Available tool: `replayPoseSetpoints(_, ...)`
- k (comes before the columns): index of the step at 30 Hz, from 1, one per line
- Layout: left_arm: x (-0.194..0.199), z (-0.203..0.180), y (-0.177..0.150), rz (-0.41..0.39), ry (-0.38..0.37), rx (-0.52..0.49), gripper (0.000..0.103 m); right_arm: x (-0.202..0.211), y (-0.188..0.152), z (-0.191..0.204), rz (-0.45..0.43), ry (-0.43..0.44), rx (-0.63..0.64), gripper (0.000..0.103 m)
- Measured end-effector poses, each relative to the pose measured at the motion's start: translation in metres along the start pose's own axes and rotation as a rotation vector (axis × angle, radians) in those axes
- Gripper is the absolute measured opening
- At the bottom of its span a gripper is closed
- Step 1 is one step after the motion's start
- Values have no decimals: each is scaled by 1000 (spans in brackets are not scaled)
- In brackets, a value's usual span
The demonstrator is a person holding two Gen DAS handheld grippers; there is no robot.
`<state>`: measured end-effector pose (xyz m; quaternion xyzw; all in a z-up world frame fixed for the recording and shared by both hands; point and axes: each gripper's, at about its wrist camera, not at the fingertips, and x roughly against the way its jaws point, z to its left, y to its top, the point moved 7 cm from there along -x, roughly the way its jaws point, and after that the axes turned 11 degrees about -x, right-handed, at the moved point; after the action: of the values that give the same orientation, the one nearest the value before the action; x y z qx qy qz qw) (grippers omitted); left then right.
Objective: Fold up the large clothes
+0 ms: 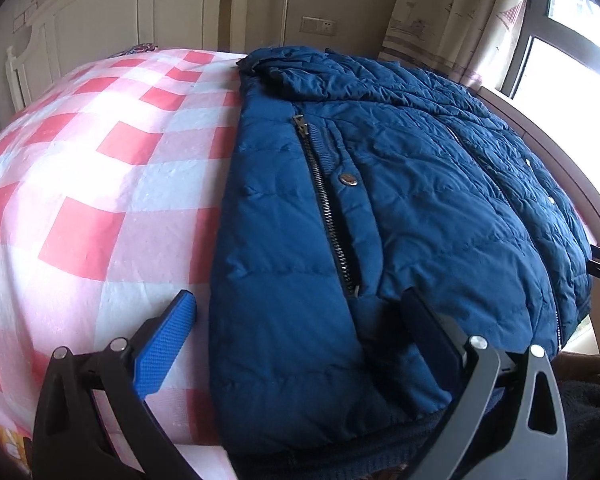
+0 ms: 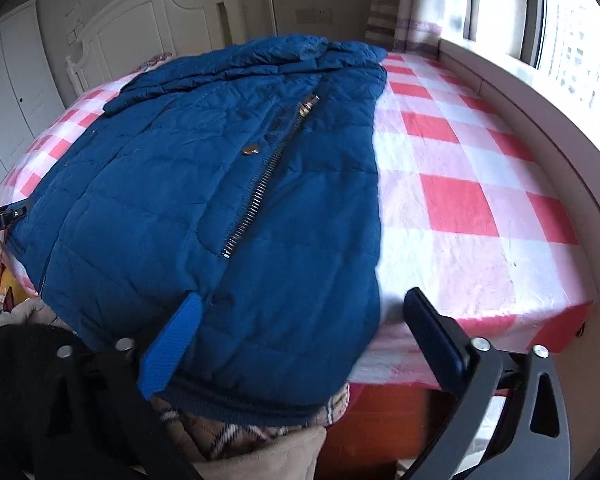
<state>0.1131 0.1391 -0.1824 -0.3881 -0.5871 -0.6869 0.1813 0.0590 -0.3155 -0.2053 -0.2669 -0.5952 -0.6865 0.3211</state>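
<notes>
A blue puffer jacket [image 1: 400,200] lies folded on my red-checked bed sheet [image 1: 100,184], hem at the near edge. My left gripper [image 1: 296,312] and right gripper [image 2: 304,312] both hover wide, holding nothing.

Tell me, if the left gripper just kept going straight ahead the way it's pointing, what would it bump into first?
Most likely the blue puffer jacket. The left gripper is open, one finger over the checked bedsheet, the other over the jacket, whose near edge lies between them. How high it hovers is unclear, so it might skim over.
</notes>
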Motion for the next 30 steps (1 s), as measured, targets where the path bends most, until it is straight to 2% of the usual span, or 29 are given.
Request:
replayPoseSetpoints(1, 1, -5, 1, -5, -9, -15, 88, 0, 1, 7, -17, 14, 16, 75)
replayPoseSetpoints(2, 3, -9, 2, -12, -23, -23, 71, 0, 1, 14, -28, 28, 26, 67)
replayPoseSetpoints(4, 7, -17, 4, -30, -14, -40, 55, 1, 4, 20, -33, 75, 15, 53)
replayPoseSetpoints(8, 12, -16, 7, -60, -13, -28, 23, 1, 7, 16, -46, 132, -40, 41)
replayPoseSetpoints(11, 12, -12, 6, -72, -34, -5, 24, 2, 7, 5, -47, 227, -122, 41)
replayPoseSetpoints(13, 10, -11, 7, -67, -23, -11, 29, 2, 10, 1, -56, 242, -151, 45)
replayPoseSetpoints(15, 8, -12, 8, -58, 28, -35, 43, 1, 12, 4, -69, 231, -123, 61)
replayPoseSetpoints(16, 7, -10, 8, -49, 89, -44, 61, 0, 12, 7, -73, 220, -110, 79)
replayPoseSetpoints(17, 6, -8, 8, -47, 128, -43, 69, -3, 12, 14, -78, 205, -84, 84)
replayPoseSetpoints(18, 5, -8, 9, -48, 130, -39, 69, -5, 11, 20, -83, 184, -63, 91)
replayPoseSetpoints(20, 3, -4, 7, -44, 79, 6, 65, -13, 10, 31, -92, 107, 8, 98)
replayPoseSetpoints(22, 3, -1, 6, -44, 32, 31, 62, -17, 9, 36, -96, 68, 40, 98)
replayPoseSetpoints(24, 3, -2, 5, -47, 35, 20, 63, -16, 10, 31, -91, 100, 9, 97)
replayPoseSetpoints(27, 2, -3, 4, -53, 37, 20, 63, -13, 11, 25, -86, 100, -1, 85)
replayPoseSetpoints(30, 3, -3, 4, -53, 36, 18, 60, -9, 11, 22, -80, 106, -12, 65)
